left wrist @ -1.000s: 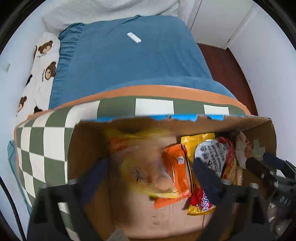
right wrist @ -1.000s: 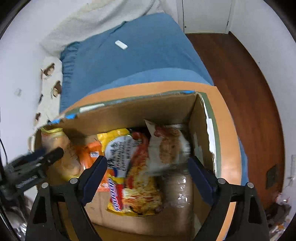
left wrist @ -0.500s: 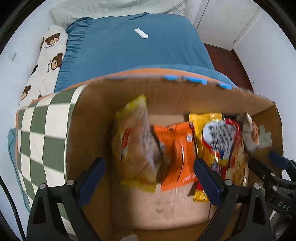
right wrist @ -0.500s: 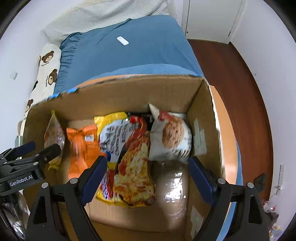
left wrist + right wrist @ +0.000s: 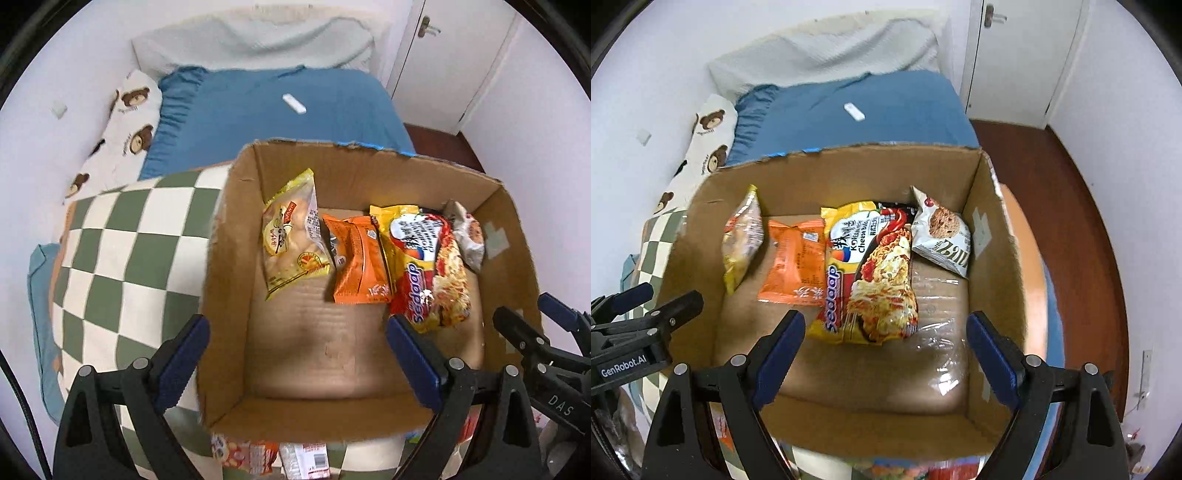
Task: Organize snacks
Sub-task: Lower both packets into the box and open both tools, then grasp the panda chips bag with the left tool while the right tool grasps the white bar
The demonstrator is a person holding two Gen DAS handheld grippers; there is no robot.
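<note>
A cardboard box (image 5: 236, 288) (image 5: 982, 192) sits on a checked cloth. Inside it, side by side, lie a yellow bread pack (image 5: 291, 236) (image 5: 742, 236), an orange packet (image 5: 358, 266) (image 5: 798, 266), a noodle pack (image 5: 428, 266) (image 5: 871, 273) and a white cookie pack (image 5: 469, 236) (image 5: 942, 236). My left gripper (image 5: 297, 360) hovers open above the box's near left part, holding nothing. Over the box's near right part my right gripper (image 5: 886, 354) stands open and empty too. Each gripper shows at the edge of the other's view.
The green and white checked cloth (image 5: 125, 251) covers the surface left of the box. More snack packs (image 5: 258, 454) (image 5: 897, 470) lie below the box's near wall. Behind is a blue bed (image 5: 266, 122) with a small white remote (image 5: 294, 104), and wooden floor (image 5: 1082, 229) to the right.
Both grippers have drawn back and up from inside the box, which now shows whole. The yellow bread pack, blurred at the left gripper before, now lies at rest against the box's left wall.
</note>
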